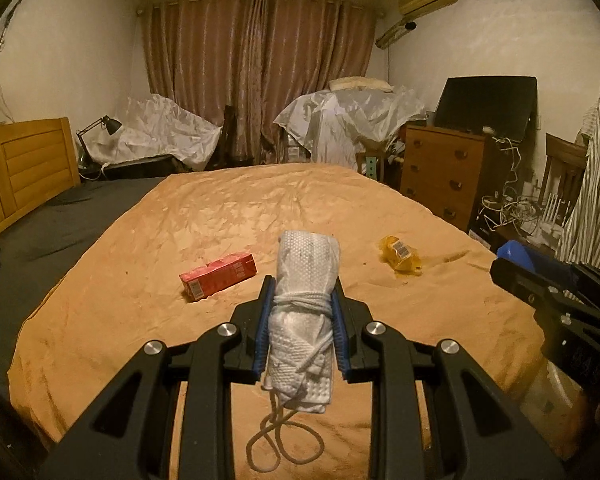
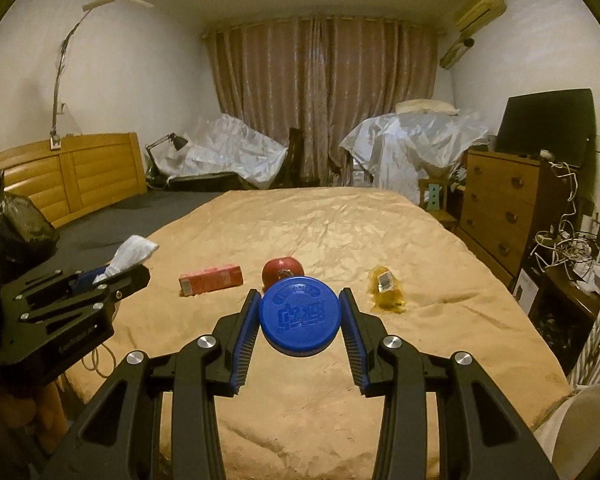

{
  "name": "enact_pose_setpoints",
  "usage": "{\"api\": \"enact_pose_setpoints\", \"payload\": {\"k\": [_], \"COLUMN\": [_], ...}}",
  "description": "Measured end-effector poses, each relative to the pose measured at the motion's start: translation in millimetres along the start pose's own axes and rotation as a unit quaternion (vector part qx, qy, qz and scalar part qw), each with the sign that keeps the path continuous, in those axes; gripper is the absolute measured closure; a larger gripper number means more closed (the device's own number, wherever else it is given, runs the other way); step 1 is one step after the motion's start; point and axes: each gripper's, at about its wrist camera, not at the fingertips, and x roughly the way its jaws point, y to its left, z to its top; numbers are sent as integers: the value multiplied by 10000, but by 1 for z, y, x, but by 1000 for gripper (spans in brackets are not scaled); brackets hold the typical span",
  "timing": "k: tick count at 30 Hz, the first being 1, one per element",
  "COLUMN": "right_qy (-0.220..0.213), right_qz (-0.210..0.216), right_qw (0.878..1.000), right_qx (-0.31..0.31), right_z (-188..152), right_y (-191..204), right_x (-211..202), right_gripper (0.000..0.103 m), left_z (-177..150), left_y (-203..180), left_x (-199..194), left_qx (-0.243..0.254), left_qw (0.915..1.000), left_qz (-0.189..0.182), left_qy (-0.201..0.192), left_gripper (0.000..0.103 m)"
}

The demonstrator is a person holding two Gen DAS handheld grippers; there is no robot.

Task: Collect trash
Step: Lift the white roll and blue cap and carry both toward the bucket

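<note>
My left gripper [image 1: 302, 300] is shut on a rolled white cloth [image 1: 306, 280] tied with white cord, held above the orange bedspread [image 1: 260, 208]; the cord loops down below it. My right gripper [image 2: 300, 312] is shut on a blue round lid [image 2: 299, 315]. On the bed lie a red carton [image 1: 218, 275], also in the right wrist view [image 2: 211, 279], a yellow crumpled wrapper [image 1: 401, 254], also in the right wrist view [image 2: 386, 290], and a red round object [image 2: 282, 270] just beyond the lid. The left gripper with its cloth shows at the left of the right wrist view [image 2: 112, 276].
A wooden headboard [image 1: 24, 168] stands at left, with a black bag [image 2: 24, 224] near it. A brown dresser [image 1: 444, 174] and tangled cables [image 1: 512, 208] are at right. Plastic-covered furniture [image 1: 352, 120] stands before the curtains. A white round object [image 2: 580, 432] is at bottom right.
</note>
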Motion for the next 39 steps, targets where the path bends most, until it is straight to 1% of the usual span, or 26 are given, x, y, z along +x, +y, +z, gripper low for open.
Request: {"api": "enact_pose_setpoints", "payload": {"k": [3, 6, 9, 18, 22, 29, 35, 39], "right_qy": [-134, -330, -431, -454, -486, -500, -476, -357], "right_qz": [-84, -219, -256, -279, -369, -674, -1136, -1444], "right_qw": [9999, 9992, 9986, 9985, 9980, 9964, 9923, 9885], "right_qx": [26, 97, 171, 156, 149, 109, 159, 284], "right_z": [1, 1, 0, 4, 10, 18, 22, 18], "right_y": [1, 1, 3, 2, -6, -38, -83, -123], "right_x": [-13, -23, -29, -32, -41, -75, -113, -138], "right_gripper": [62, 62, 62, 62, 62, 62, 62, 62], "left_z": [0, 0, 1, 6, 10, 19, 25, 26], "left_y": [1, 0, -3, -9, -22, -50, -90, -126], "left_x": [-7, -17, -23, -21, -20, -16, -13, -12], "left_qx": [-36, -110, -120, -80, -9, 104, 219, 367], "left_qw": [9998, 9989, 9981, 9986, 9987, 9981, 9949, 9901], "left_qz": [98, 245, 296, 167, 10, -367, -890, -1325], "left_qy": [-151, -386, -522, -505, -505, -485, -412, -297], "left_gripper": [78, 78, 78, 78, 78, 78, 78, 78]}}
